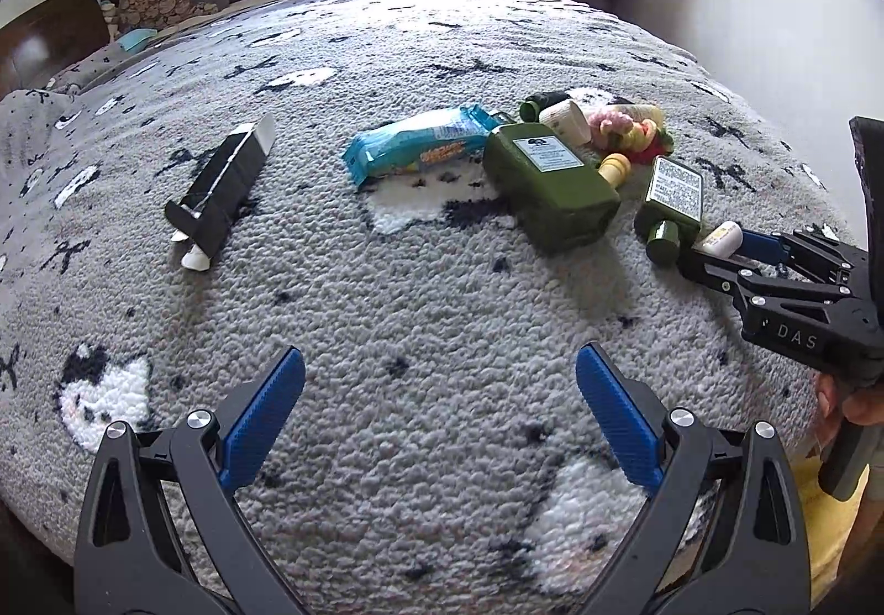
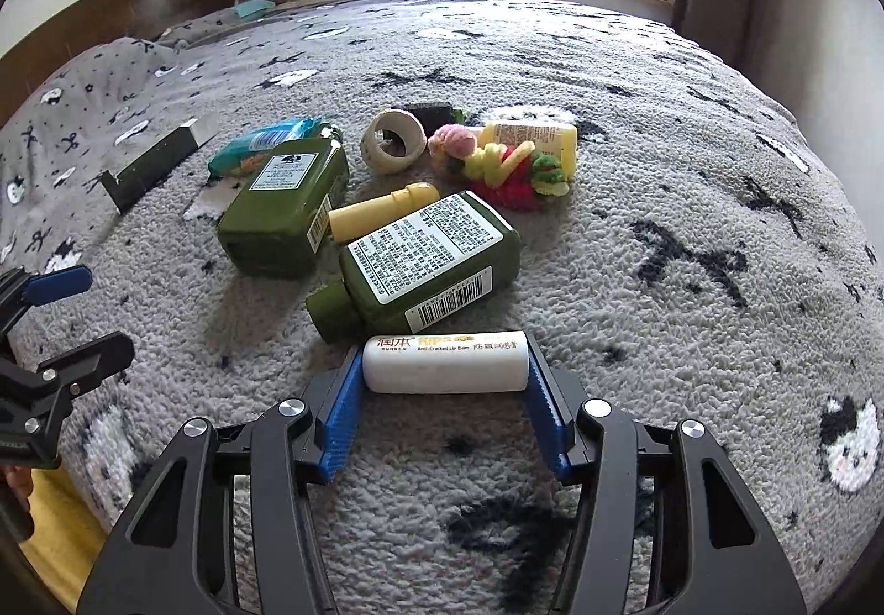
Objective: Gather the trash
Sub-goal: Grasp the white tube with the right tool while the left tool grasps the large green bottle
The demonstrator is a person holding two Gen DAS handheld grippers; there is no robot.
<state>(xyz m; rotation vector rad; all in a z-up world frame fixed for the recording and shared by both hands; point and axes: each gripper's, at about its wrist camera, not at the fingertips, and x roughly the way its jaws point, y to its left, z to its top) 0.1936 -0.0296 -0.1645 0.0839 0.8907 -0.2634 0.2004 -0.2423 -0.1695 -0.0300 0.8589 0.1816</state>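
The white lip balm tube (image 2: 445, 362) is pinched by the right gripper (image 2: 445, 394), just in front of the small green bottle (image 2: 425, 264).

The tube is laid sideways across the tongs, its long axis running from one blue pad (image 2: 342, 416) to the other, so it is squeezed at its two ends. It is touching the grey blanket (image 2: 663, 283) beside the bottle's cap. The left gripper (image 1: 439, 421) is spread wide with nothing in it, well apart from the bottle, so the right hand is nearer.
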